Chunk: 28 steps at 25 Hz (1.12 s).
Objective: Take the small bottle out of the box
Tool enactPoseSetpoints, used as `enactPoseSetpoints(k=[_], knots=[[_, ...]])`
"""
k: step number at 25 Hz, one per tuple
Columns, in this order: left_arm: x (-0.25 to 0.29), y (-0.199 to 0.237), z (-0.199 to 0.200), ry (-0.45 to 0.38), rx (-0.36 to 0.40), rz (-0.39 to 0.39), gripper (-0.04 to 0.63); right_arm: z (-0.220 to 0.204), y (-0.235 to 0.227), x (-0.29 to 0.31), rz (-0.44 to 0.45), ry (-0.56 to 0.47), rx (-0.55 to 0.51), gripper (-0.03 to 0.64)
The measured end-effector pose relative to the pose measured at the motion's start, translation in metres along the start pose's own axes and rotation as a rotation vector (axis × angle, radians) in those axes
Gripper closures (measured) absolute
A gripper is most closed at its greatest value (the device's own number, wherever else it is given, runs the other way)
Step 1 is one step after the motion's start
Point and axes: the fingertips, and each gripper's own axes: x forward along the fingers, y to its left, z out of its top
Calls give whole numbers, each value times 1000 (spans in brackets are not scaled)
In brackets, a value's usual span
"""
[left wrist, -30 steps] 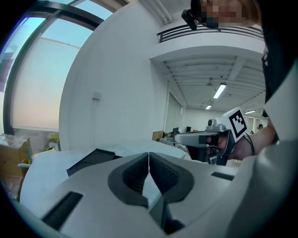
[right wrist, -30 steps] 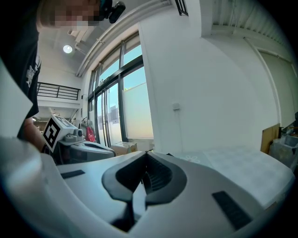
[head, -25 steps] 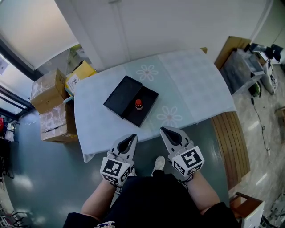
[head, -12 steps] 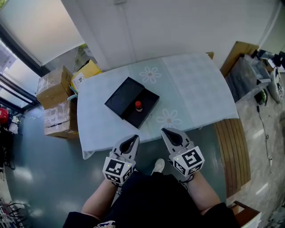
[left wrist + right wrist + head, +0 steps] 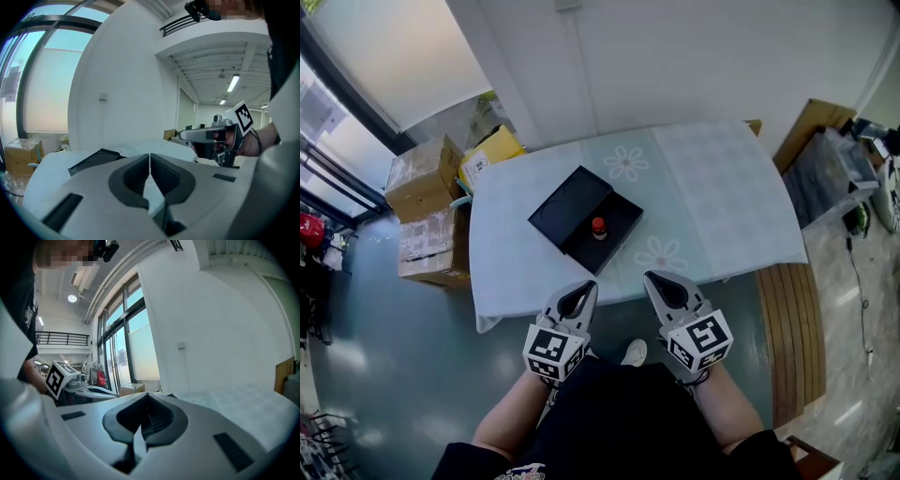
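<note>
An open black box lies on the pale table, its lid folded out to the left. A small bottle with a red cap stands inside the box. My left gripper is held near the table's front edge, short of the box, jaws shut with nothing between them. My right gripper hangs beside it, also shut and empty. In the left gripper view the black box shows low at the left, and the right gripper shows at the right.
Cardboard boxes and a yellow carton are stacked on the floor left of the table. A wooden bench stands at the right. A white wall is behind the table.
The view has shifted slightly, so the table and box sit a little lower and to the right. Both grippers stay shut at the front edge.
</note>
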Motion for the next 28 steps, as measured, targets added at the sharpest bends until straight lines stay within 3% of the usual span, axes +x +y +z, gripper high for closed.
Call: enactPoseSetpoints(k=[14, 24, 28], knots=[[23, 27, -4, 8, -1, 20, 565, -3, -10, 32, 21, 27, 5, 594], [61, 56, -18, 58, -17, -22, 563, -12, -40, 62, -30, 61, 45, 594], [80, 71, -28, 86, -26, -33, 492, -24, -54, 76, -53, 88, 79, 594]])
